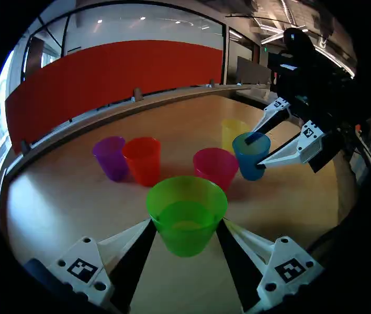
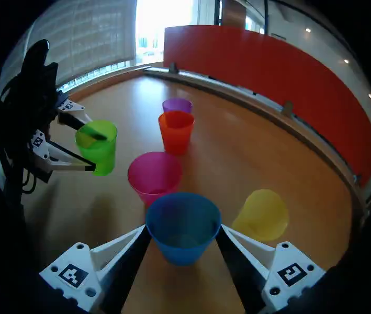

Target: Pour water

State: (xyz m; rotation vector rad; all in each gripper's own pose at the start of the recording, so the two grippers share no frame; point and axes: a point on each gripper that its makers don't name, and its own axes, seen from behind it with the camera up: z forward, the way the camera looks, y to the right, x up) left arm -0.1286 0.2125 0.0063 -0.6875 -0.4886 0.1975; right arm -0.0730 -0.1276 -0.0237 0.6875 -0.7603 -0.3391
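1. Your left gripper [image 1: 187, 225] has its jaws closed on the green cup [image 1: 187, 206], one finger on each side wall, above the wooden table [image 1: 80, 199].
2. Your right gripper [image 2: 183, 233] clasps the blue cup [image 2: 183, 217] likewise, just beside the pink cup [image 2: 154, 175].
3. Both cups look like thin, light plastic that flexes easily. Hold them at mid-wall, squeeze gently, and expect the weight to shift as water moves.

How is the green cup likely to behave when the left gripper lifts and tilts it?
The green cup looks like thin translucent plastic, so it is probably light and somewhat squeezable between the fingers. Its smooth, tapered wall may let it slide if the grip loosens. Liquid seems to sit low inside, so it could slosh when tilted.
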